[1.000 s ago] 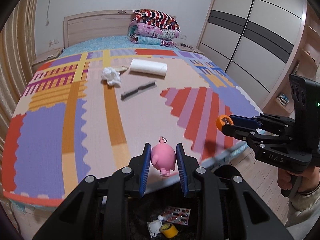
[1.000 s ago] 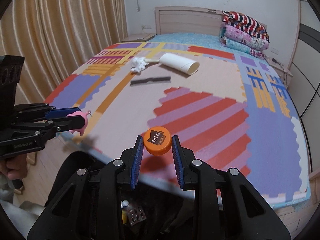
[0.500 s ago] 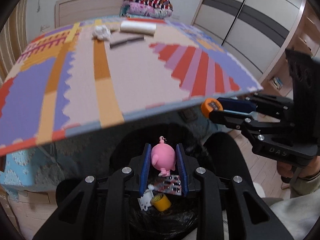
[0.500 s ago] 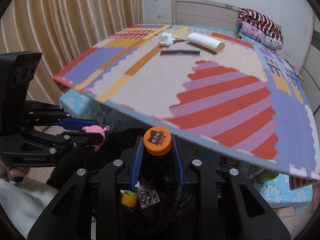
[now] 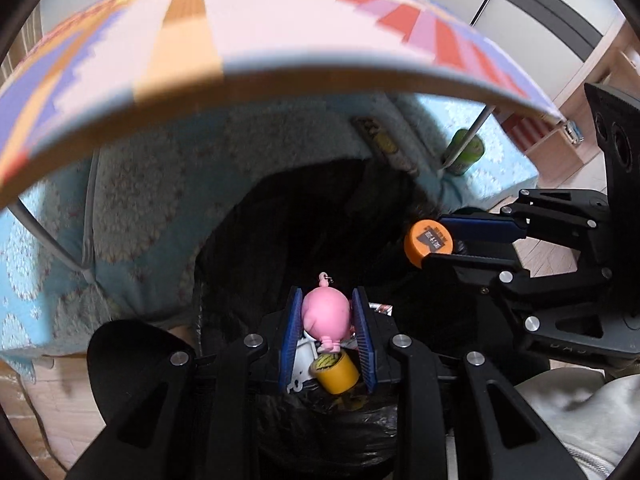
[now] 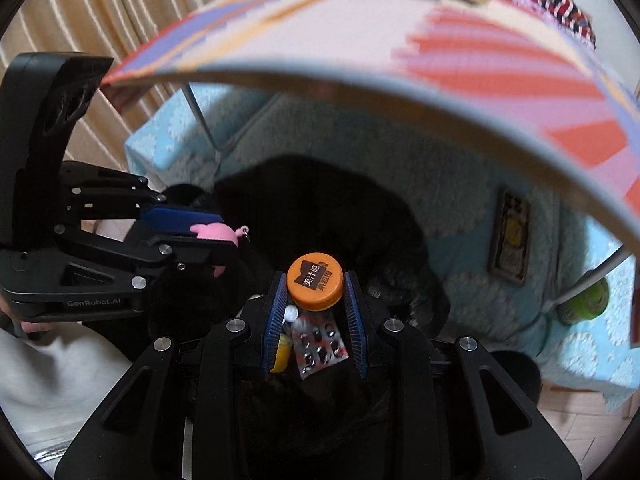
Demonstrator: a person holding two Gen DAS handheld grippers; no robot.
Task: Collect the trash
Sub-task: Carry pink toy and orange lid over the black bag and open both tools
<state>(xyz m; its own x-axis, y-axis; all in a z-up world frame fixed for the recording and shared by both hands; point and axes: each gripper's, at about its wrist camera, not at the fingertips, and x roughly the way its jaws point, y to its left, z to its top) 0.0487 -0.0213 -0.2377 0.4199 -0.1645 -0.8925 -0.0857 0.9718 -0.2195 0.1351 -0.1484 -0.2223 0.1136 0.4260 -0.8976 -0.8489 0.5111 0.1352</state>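
Both claws have dropped from above the bed's foot edge to the black bin bag (image 5: 320, 216): left claw (image 5: 327, 318) pinching the pink pig charm (image 5: 325, 312), right claw (image 6: 315, 292) pinching the orange bottle cap (image 6: 315, 286), ready for release.

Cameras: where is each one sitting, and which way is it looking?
Left wrist: sits on the left gripper, looking down into the black trash bag; pink toy between its fingers, right gripper beside it.
Right wrist: sits on the right gripper, looking down into the same bag; orange cap held, left gripper and a light sleeve visible.
Shared: bag, mat edge, yellow tape roll, both grippers.
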